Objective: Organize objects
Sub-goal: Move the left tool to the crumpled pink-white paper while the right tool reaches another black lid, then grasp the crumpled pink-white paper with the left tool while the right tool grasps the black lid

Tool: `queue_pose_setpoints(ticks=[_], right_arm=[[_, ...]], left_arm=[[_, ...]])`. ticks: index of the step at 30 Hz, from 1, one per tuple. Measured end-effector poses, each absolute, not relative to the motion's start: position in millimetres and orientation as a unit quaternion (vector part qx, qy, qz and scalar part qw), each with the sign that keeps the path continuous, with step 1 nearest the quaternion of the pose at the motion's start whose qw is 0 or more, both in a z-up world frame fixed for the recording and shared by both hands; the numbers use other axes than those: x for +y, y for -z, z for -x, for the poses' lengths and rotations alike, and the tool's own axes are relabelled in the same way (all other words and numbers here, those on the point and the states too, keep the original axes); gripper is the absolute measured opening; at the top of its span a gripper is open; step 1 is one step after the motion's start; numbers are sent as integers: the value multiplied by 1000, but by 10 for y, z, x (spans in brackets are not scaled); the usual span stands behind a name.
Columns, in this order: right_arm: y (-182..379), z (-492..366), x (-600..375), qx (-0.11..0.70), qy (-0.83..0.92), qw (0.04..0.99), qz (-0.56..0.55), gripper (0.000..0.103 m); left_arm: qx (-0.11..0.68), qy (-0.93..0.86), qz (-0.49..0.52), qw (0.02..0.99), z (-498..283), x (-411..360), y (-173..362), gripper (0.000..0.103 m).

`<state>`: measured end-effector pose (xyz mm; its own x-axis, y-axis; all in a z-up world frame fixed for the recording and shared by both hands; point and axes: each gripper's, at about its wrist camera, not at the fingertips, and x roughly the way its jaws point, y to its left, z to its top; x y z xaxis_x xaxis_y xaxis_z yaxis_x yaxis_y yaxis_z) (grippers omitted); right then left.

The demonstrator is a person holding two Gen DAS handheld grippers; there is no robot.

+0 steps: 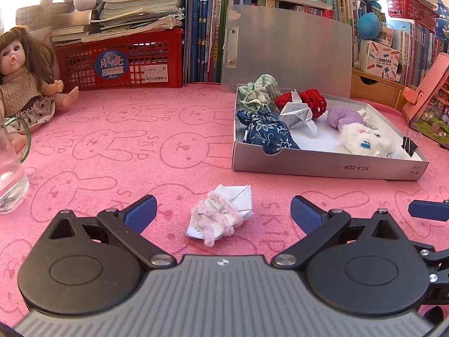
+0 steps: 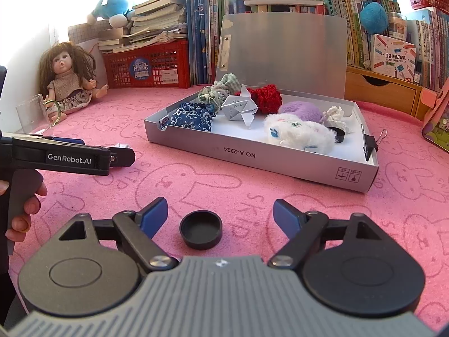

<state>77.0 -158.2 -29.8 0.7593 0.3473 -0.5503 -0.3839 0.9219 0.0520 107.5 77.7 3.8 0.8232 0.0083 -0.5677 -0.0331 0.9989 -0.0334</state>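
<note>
Two loose things remain outside the shallow grey cardboard box (image 2: 261, 157) on my pink rabbit-print bench (image 1: 118, 151): a folded white paper piece tangled in pink fluff (image 1: 220, 214) and a small round black cap (image 2: 201, 232). Closing carelessly could crush the paper or flick the cap away. My left claw (image 1: 223, 212) and right claw (image 2: 220, 217) both gape wide, holding nothing, each straddling its piece without touching.
</note>
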Motion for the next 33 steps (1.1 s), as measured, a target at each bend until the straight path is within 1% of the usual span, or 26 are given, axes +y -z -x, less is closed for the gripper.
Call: queue_pose_setpoints(ticks=[5, 13, 14, 16, 17, 19, 22, 27, 28, 29, 30, 31, 32, 33], right_arm=[[339, -820, -1531, 308, -185, 932, 46, 83], [348, -797, -1462, 308, -180, 932, 69, 79], [346, -798, -1466, 308, -180, 932, 68, 77], [340, -782, -1466, 304, -179, 933, 69, 66], [334, -770, -1458, 302, -182, 933, 72, 64], [329, -724, -1429, 298, -186, 933, 81, 55], [329, -645, -1365, 287, -192, 933, 102, 48], [329, -648, -1358, 288, -200, 931, 101, 44], [329, -658, -1375, 290, -202, 931, 95, 44], [328, -666, -1393, 291, -203, 931, 88, 42], [327, -666, -1410, 291, -203, 931, 82, 37], [322, -664, -1430, 291, -201, 932, 77, 37], [315, -664, -1445, 289, -196, 934, 75, 37], [305, -662, -1466, 287, -193, 935, 72, 37]], left_arm=[[332, -29, 17, 943, -1230, 771, 70, 103], [334, -35, 8, 942, -1273, 751, 78, 103], [334, -35, 8, 942, -1274, 750, 77, 103], [334, -34, 9, 942, -1272, 749, 75, 103], [334, -34, 9, 942, -1273, 750, 75, 103], [334, -34, 8, 942, -1271, 750, 75, 103], [334, -34, 9, 942, -1270, 752, 74, 103], [333, -36, 8, 942, -1266, 754, 72, 102], [330, -39, 9, 943, -1258, 757, 68, 101], [325, -44, 10, 944, -1243, 763, 59, 94], [318, -49, 13, 947, -1221, 777, 44, 83], [313, -52, 17, 948, -1198, 790, 30, 79], [310, -53, 19, 949, -1184, 799, 24, 70], [307, -53, 22, 950, -1161, 807, 10, 63]])
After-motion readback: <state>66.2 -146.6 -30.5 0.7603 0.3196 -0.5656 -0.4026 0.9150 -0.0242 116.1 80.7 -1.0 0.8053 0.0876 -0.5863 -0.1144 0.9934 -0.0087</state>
